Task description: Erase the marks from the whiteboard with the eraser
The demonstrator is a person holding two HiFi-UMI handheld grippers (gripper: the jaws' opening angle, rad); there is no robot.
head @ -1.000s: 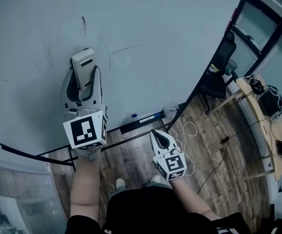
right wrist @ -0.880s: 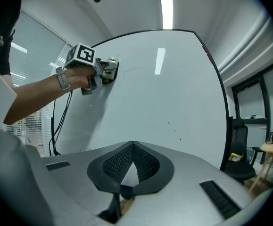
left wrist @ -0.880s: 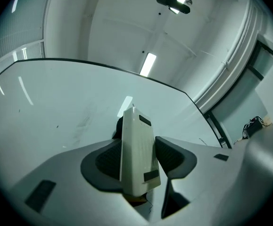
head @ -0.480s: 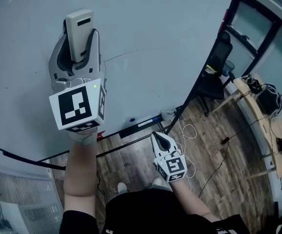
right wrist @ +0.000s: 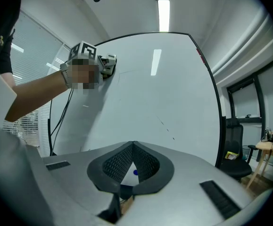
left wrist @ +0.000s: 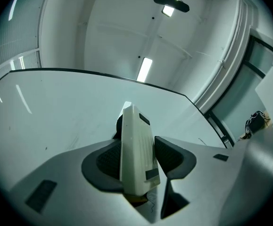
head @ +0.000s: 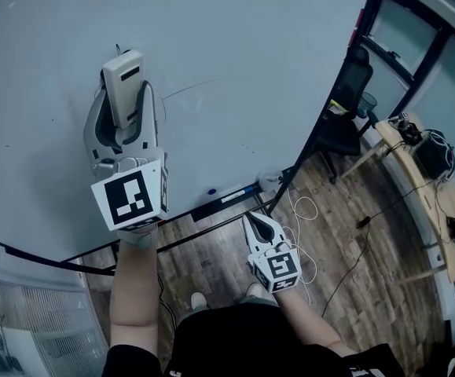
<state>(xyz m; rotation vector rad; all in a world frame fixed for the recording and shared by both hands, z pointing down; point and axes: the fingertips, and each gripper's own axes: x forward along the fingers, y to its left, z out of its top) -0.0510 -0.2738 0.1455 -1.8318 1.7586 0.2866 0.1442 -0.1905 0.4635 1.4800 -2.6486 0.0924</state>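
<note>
The whiteboard [head: 251, 45] fills the head view. My left gripper [head: 125, 104] is shut on the white eraser [head: 122, 85], which lies pressed flat against the board. A short dark mark [head: 118, 48] shows just above the eraser's top end, and a thin curved line [head: 192, 87] runs to its right. In the left gripper view the eraser [left wrist: 136, 149] stands between the two jaw pads, in front of the board [left wrist: 56, 112]. My right gripper [head: 260, 222] hangs low near the board's bottom rail, shut on nothing. Its own view shows the gripper [right wrist: 133, 147] shut and faint specks [right wrist: 167, 128] on the board.
A marker tray [head: 227, 199] with a blue-capped marker [head: 211, 192] runs along the board's lower edge. An office chair [head: 345, 108] and a wooden desk [head: 423, 163] with devices stand to the right. White cables [head: 302, 210] lie on the wood floor.
The left gripper swept the eraser up the board, then came partway back down. The long dark stroke seen a second ago is now only a short mark above the eraser. The right gripper stayed put.
</note>
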